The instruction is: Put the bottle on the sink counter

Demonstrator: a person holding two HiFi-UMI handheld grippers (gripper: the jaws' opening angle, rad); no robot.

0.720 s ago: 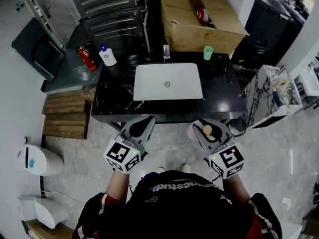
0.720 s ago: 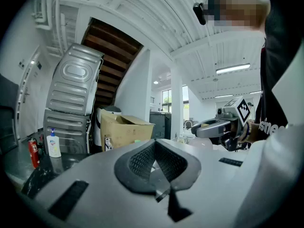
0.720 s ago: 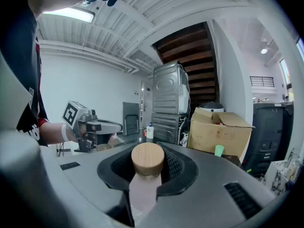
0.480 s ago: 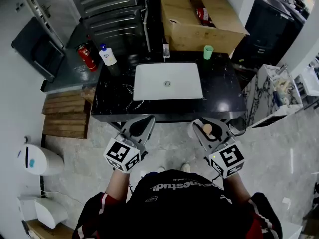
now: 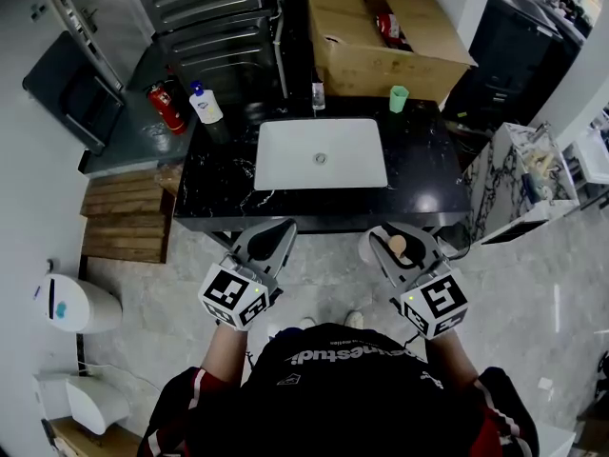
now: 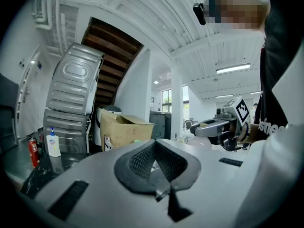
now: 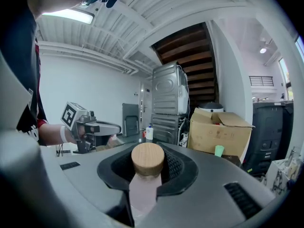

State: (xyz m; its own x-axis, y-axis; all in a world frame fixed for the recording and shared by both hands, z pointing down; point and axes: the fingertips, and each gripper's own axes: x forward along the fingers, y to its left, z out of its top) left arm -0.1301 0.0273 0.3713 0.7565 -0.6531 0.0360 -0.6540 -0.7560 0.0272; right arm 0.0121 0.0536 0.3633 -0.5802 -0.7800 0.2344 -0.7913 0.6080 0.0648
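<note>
The bottle (image 5: 396, 248) has a round wooden cap and a pale pink body (image 7: 142, 194). It stands upright between the pads of my right gripper (image 5: 399, 238), which is shut on it just below the cap (image 7: 147, 158). My left gripper (image 5: 278, 230) is level with it on the left. Its jaws are shut with nothing between the black pads (image 6: 142, 160). Both grippers hover over the floor just short of the front edge of the black marble sink counter (image 5: 423, 174). A white basin (image 5: 321, 155) is set into the counter.
On the counter's back edge stand a green cup (image 5: 398, 100) and a small bottle (image 5: 318, 96). An open cardboard box (image 5: 381, 36) sits behind them. A soap dispenser (image 5: 205, 106) and a red extinguisher (image 5: 165, 108) are at the left. A wooden pallet (image 5: 124, 217) lies on the floor.
</note>
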